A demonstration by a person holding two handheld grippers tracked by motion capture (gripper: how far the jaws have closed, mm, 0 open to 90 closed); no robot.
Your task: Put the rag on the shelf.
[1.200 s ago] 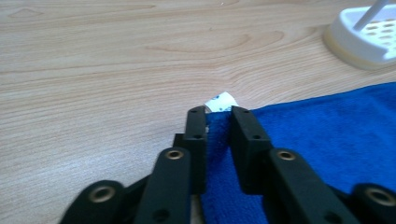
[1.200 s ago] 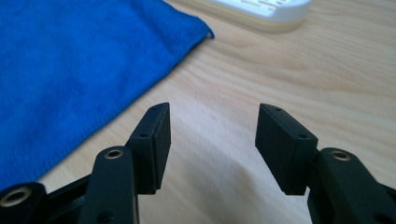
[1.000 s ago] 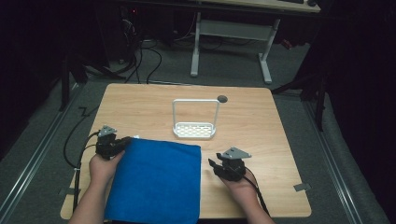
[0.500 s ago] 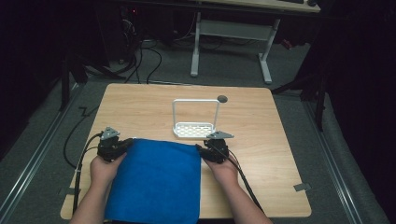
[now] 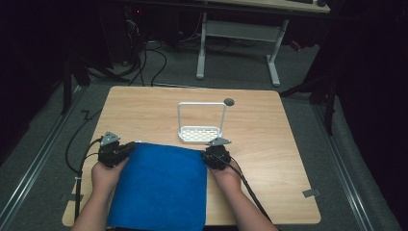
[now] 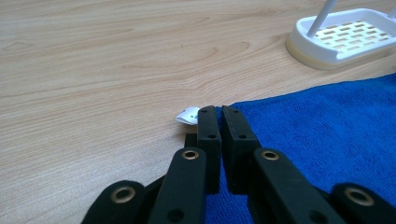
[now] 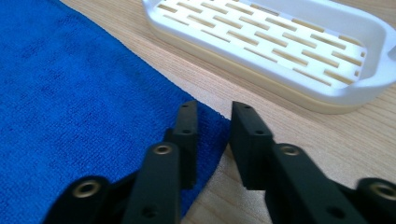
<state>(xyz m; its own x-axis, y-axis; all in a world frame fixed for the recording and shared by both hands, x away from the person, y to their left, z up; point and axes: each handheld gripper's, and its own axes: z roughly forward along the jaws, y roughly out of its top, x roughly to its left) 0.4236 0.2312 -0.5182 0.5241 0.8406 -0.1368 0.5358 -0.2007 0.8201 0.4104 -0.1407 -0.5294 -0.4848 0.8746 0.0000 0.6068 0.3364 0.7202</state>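
Observation:
A blue towel [image 5: 161, 187] lies flat on the near half of the wooden table [image 5: 269, 139]. My left gripper [image 5: 130, 147] is at its far left corner, jaws shut on the towel's edge [image 6: 299, 135], beside a small white tag [image 6: 186, 115]. At the far right corner is my right gripper [image 5: 209, 155]. Its jaws have just been closing and straddle that corner [image 7: 212, 128], with a gap still showing between the pads [image 7: 245, 126] and the cloth. In the gripper views, the left gripper [image 6: 219, 112] and right gripper [image 7: 215, 112] both point along the tabletop.
A white slotted tray with a tall wire handle [image 5: 201, 132] stands just beyond the towel's far edge, close to my right gripper [image 7: 280, 42]. A dark round grommet [image 5: 229, 102] sits near the far edge. Cables trail off both grippers toward the near side.
My right gripper has moved forward and left from beside the towel to its far right corner. The left gripper has stayed at the far left corner.

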